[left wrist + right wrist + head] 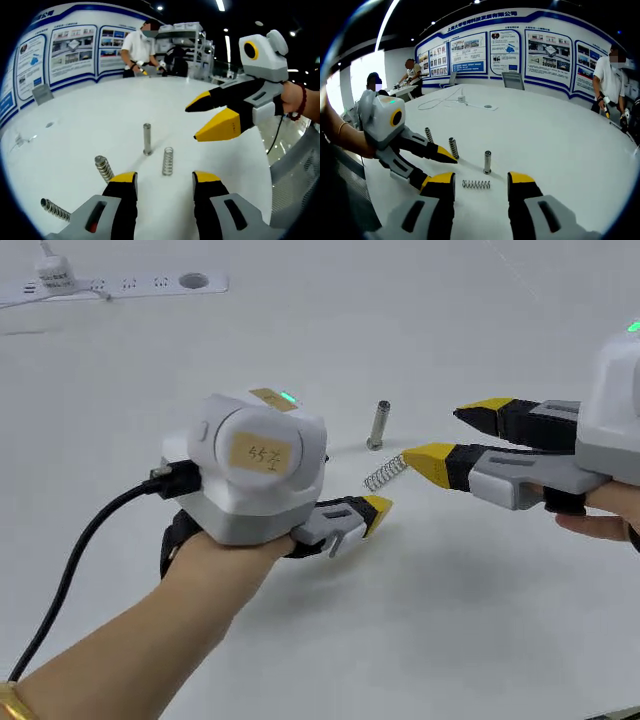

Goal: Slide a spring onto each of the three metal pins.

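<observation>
Spring (476, 184) loose on the table (545, 140), flat just beside the bare pin (487, 162), right gripper (481, 179) and left gripper (165, 177) both agape and empty: pinch near one end, tip upright, lower squarely.

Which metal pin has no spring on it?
The bare pin standing next to the loose spring; the other two pins already carry springs.

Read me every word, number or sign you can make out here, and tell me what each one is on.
"55" and then an unclear mark: handwritten on the tan tape label on the left gripper; I am not sure of it.
Too small to read: Chinese characters on the blue wall heading.
Too blurred to read: print on the wall posters.
No writing that I can see: the second tape strip.
</observation>
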